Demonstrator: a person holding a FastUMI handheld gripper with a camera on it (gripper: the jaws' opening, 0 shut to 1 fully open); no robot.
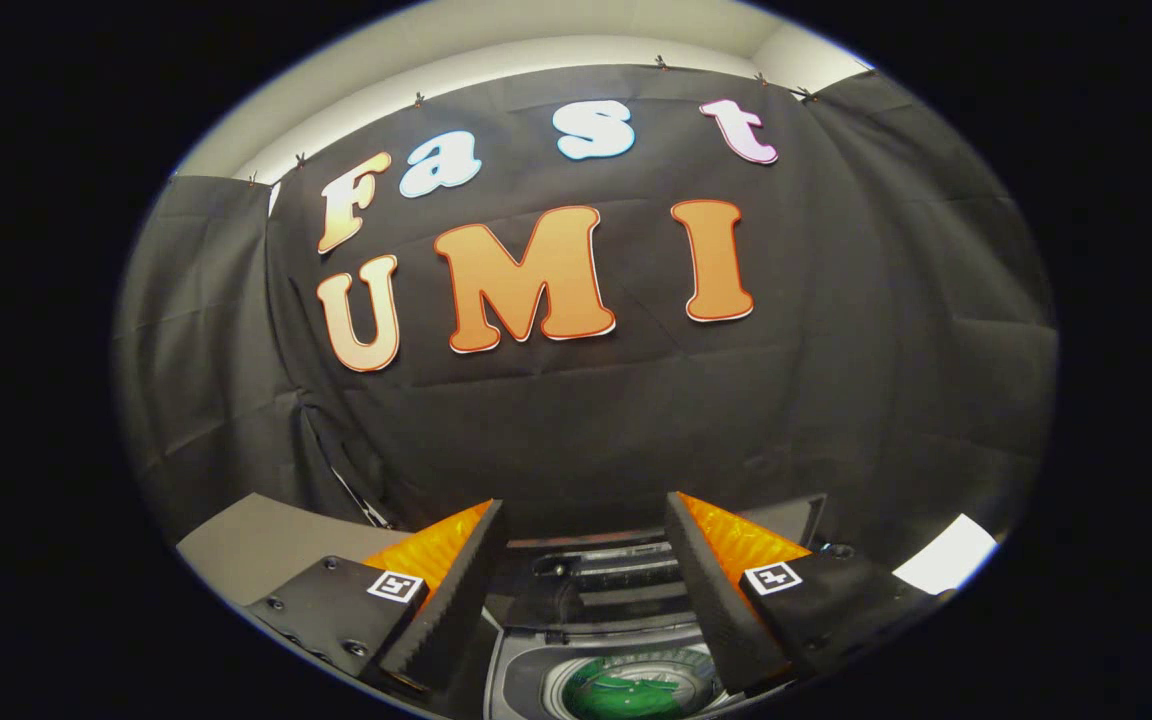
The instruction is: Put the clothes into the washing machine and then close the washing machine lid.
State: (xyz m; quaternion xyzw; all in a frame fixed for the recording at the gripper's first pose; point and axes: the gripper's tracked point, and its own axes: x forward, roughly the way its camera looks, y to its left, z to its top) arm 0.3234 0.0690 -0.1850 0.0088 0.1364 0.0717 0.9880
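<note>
A black cloth wall (pixel 586 420) fills the scene beyond the gripper, with a pale ceiling (pixel 536 40) above it. Low down, a grey table (pixel 266 540) sits off to the left of the fingers. The gripper (pixel 586 590) has its two fingers spread wide apart, holding nothing. Between and below them sits the washer (pixel 596 610), its lid open and standing up at the back. Its round drum (pixel 636 685) is visible between the fingers, with green clothes (pixel 631 695) lying inside it. A white sheet (pixel 946 555) lies right of the fingers.
</note>
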